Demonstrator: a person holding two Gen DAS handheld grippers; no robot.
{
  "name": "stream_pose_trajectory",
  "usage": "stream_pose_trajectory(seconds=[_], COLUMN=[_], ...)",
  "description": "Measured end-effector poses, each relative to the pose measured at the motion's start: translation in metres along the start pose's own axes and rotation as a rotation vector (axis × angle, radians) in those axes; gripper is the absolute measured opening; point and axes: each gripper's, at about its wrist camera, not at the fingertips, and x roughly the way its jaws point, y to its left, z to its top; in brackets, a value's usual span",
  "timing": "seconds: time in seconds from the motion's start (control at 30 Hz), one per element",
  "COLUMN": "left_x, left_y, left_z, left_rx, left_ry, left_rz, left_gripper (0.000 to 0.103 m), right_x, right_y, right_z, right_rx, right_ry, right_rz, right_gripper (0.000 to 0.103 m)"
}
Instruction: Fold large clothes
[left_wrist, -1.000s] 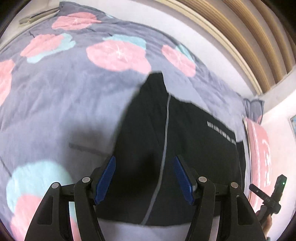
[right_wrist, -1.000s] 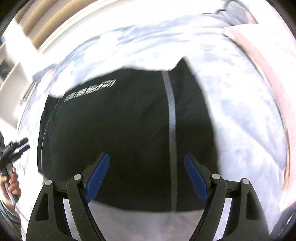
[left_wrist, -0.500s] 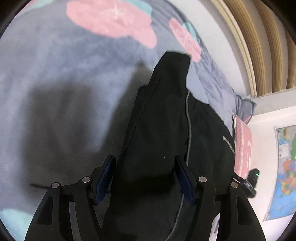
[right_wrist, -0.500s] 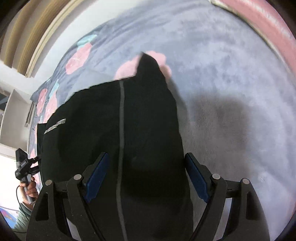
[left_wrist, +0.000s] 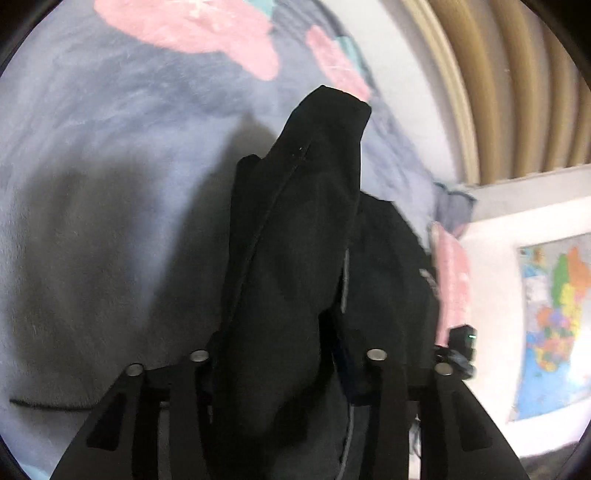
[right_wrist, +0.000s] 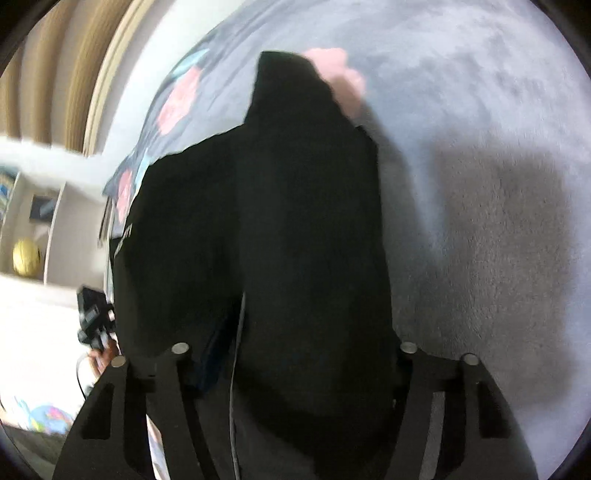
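A large black garment (left_wrist: 303, 221) with a thin grey stripe (left_wrist: 345, 280) lies on a grey bedspread (left_wrist: 110, 166) with pink and teal flowers. My left gripper (left_wrist: 277, 350) is down on its near edge. The jaws are closing, and a bunched ridge of the black cloth fills the gap between them and hides the pads. In the right wrist view the same garment (right_wrist: 295, 203) is gathered between the closing jaws of my right gripper (right_wrist: 295, 350). A far corner of the cloth stands up in a peak in both views.
The bedspread (right_wrist: 480, 184) stretches wide around the garment. A pink pillow (left_wrist: 450, 277) lies at the bed's end. A curtain (left_wrist: 517, 92) and a wall map (left_wrist: 554, 314) stand beyond. A shelf holds a yellow ball (right_wrist: 26, 256).
Both grippers dropped onto the garment's near edge and tilted downward. Their jaws narrowed, and the flat cloth has bunched into a ridge between the fingers.
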Motion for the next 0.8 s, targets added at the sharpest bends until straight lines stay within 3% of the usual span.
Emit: stream_pose_trajectory(seconds=[0.1, 0.17, 0.2, 0.33, 0.37, 0.4, 0.43, 0.53, 0.67, 0.8], left_x=[0.003, 0.013, 0.022, 0.043, 0.044, 0.043, 0.039, 0.020, -0.011, -0.044], left_y=[0.003, 0.007, 0.009, 0.010, 0.005, 0.000, -0.009, -0.028, -0.064, -0.108], left_z=[0.001, 0.006, 0.008, 0.012, 0.011, 0.009, 0.005, -0.008, -0.034, -0.069], left_rx=[-0.002, -0.031, -0.040, -0.057, -0.048, -0.027, 0.002, 0.032, 0.053, 0.116], left_ry=[0.035, 0.065, 0.091, 0.113, 0.105, 0.094, 0.076, 0.017, -0.061, -0.111], left_rz=[-0.011, 0.013, 0.036, 0.035, 0.032, 0.029, 0.028, -0.009, -0.097, -0.122], left_gripper=[0.041, 0.053, 0.065, 0.070, 0.068, 0.055, 0.043, 0.028, 0.024, 0.024], right_x=[0.003, 0.011, 0.019, 0.037, 0.037, 0.035, 0.031, 0.011, -0.020, -0.054], right_y=[0.002, -0.001, -0.004, -0.001, 0.001, 0.005, 0.008, 0.020, 0.058, 0.103], right_z=[0.000, 0.006, 0.009, 0.017, 0.017, 0.015, 0.014, 0.005, -0.013, -0.047], right_rx=[-0.026, -0.012, 0.005, 0.015, 0.010, -0.003, -0.014, -0.056, -0.118, -0.219], right_ry=[0.030, 0.059, 0.080, 0.093, 0.090, 0.080, 0.071, 0.028, -0.032, -0.066], right_rz=[0.000, 0.023, 0.057, 0.094, 0.089, 0.089, 0.094, 0.088, 0.114, 0.133], right_gripper=[0.064, 0.072, 0.075, 0.080, 0.075, 0.070, 0.058, 0.037, 0.034, 0.034])
